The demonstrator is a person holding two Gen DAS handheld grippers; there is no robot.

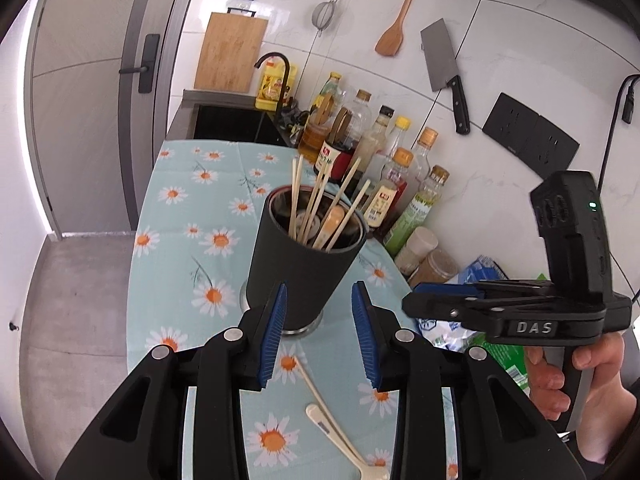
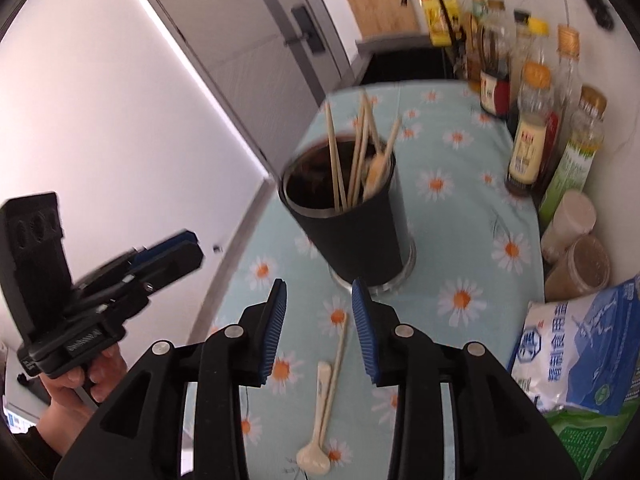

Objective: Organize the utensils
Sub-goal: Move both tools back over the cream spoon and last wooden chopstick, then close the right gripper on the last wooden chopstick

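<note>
Nearest, a spoon point(image 2: 316, 432) and one chopstick point(image 2: 337, 360) lie loose on the cloth point(image 2: 460, 208) by its near edge. The cup point(image 2: 352, 236), mid-cloth, already holds several chopsticks. Left gripper point(image 1: 319, 312) and right gripper point(image 2: 319, 308) both gape wide, empty. Judged mostly done; two pieces remain.

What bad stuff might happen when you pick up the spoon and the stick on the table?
1. The cream spoon and loose chopstick lie touching, so the open right gripper might pinch both or flick one away.
2. The dark utensil cup is tall and already holds leaning chopsticks; a bump could tip it.
3. The left gripper is close by, so they might collide.
</note>
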